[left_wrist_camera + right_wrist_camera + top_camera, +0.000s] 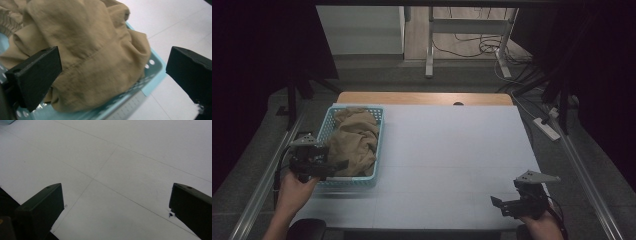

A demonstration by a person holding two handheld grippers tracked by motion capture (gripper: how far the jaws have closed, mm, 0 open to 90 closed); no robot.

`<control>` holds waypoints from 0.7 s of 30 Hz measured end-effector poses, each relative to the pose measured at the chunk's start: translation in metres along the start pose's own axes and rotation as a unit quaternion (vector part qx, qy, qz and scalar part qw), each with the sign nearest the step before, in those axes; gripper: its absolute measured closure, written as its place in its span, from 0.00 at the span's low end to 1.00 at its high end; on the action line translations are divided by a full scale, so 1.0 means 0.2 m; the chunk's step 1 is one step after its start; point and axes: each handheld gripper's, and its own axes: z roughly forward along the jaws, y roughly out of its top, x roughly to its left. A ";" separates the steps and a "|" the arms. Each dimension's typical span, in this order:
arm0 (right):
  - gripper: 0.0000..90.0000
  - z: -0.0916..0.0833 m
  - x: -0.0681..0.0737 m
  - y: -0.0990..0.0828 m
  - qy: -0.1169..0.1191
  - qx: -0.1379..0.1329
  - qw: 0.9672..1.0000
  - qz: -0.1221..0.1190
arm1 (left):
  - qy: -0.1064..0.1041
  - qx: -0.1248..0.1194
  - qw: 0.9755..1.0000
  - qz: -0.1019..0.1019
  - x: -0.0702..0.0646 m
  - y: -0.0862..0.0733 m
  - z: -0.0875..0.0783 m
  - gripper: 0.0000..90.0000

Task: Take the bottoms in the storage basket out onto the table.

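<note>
A crumpled tan cloth [354, 140] fills a light blue plastic basket [378, 131] at the left of the white table. In the left gripper view the tan cloth [82, 47] bulges over the basket's rim [156, 65]. My left gripper [337, 166] hangs over the basket's near left corner, open, its jaws wide apart on either side of the cloth's near end and holding nothing. My right gripper [498, 204] sits low over the table's near right corner, open and empty, above the bare white table surface [120, 182].
The white table top [452, 155] has a wooden strip [422, 98] along its far edge. Metal rails run down both sides. Behind the table stand table legs and loose cables [472, 45] on the floor; a power strip [547, 128] lies at the right.
</note>
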 end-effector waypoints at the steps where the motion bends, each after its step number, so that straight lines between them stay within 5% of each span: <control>1: 0.00 0.00 0.00 0.00 0.000 0.001 1.000 -0.001 | 0.001 0.000 1.000 -0.002 0.01 0.01 0.01 0.00; 15: 0.00 0.01 0.01 0.00 -0.003 0.009 1.000 -0.010 | 0.031 0.010 0.999 0.002 0.09 0.11 0.06 0.00; 21: 0.00 0.01 0.01 0.00 -0.003 0.009 1.000 -0.011 | 0.039 0.032 0.999 0.002 0.13 0.14 0.14 0.00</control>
